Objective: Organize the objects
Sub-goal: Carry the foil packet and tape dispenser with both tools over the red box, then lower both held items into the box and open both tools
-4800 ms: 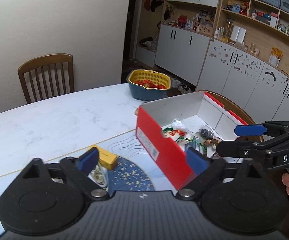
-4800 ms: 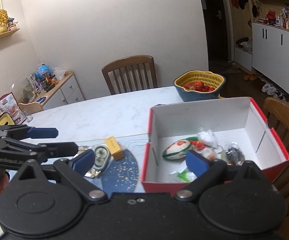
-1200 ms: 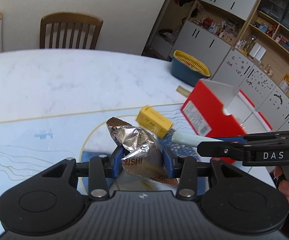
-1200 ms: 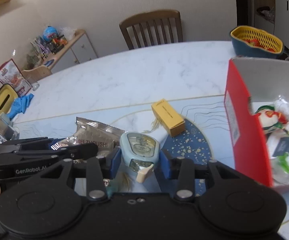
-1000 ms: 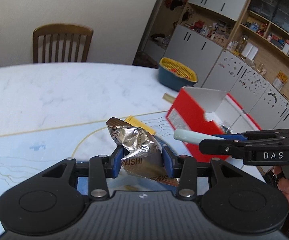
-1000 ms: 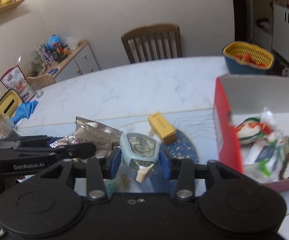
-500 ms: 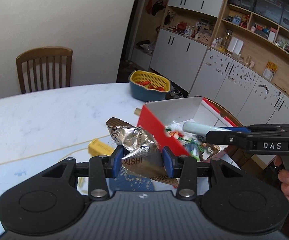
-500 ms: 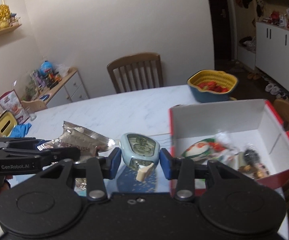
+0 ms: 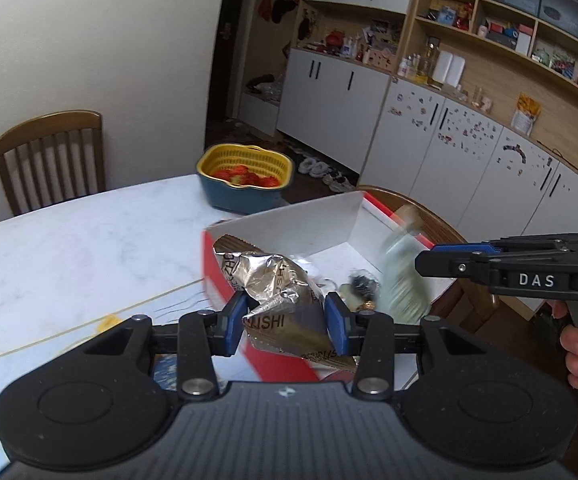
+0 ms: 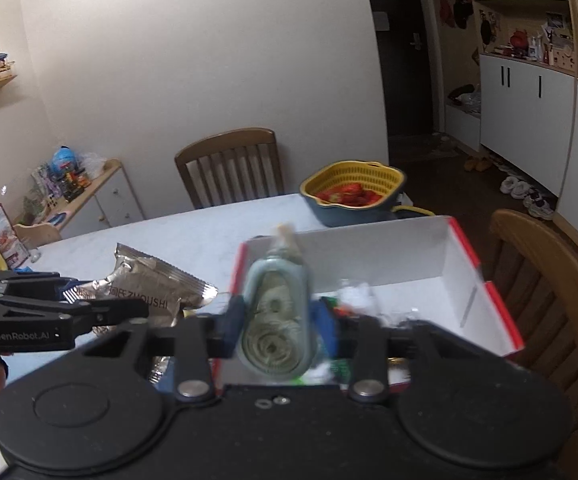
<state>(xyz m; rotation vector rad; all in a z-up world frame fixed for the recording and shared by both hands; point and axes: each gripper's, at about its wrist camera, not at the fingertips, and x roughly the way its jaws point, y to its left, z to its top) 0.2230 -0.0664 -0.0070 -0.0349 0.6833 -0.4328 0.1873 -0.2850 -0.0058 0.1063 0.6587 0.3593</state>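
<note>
My left gripper (image 9: pixel 285 320) is shut on a crumpled silver snack packet (image 9: pixel 273 284) and holds it above the near left corner of the red box with white inside (image 9: pixel 289 232). My right gripper (image 10: pixel 279 320) has a pale blue oval case (image 10: pixel 275 316) between its pads. The jaws are closing on it, and the case stands on end, blurred, beige tip up. It hangs over the box (image 10: pixel 409 256), which holds several small items. In the left wrist view the right gripper (image 9: pixel 429 256) reaches in from the right with the blurred case (image 9: pixel 403 276) at its tip.
A blue and yellow basket of strawberries (image 9: pixel 245 176) stands on the marble table (image 9: pixel 69 248) beyond the box. A small yellow box (image 9: pixel 107 322) lies left of the red box. Wooden chairs stand at the far side (image 10: pixel 229 168) and right of the box (image 10: pixel 545 280).
Both grippers have moved right and up from the table mat to above the red box, carrying their loads. The pale blue case has swung upright between the right jaws, which have narrowed.
</note>
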